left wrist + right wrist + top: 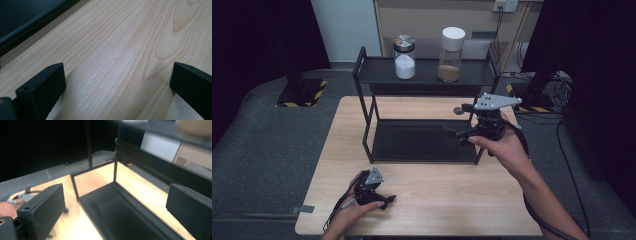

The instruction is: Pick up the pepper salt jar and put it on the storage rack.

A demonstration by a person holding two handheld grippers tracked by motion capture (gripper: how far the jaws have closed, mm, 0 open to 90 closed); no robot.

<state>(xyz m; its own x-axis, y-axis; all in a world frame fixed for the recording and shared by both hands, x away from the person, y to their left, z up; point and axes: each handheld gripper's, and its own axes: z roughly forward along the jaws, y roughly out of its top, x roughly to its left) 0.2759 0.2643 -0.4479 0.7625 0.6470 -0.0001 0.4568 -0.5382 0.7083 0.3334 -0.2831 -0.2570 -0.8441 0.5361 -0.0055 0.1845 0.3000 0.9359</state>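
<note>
Wooden table (437,200), black rack (424,100), two unlabelled jars (404,57) (no readable writing)

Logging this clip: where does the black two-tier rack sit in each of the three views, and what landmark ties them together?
High view: the black rack stands at the table's far middle, two jars on its top shelf.
Left gripper view: its dark lower edge crosses the top left corner.
Right gripper view: its lower shelf lies between the open jaws.
Shared landmark: the light wooden tabletop.
</note>
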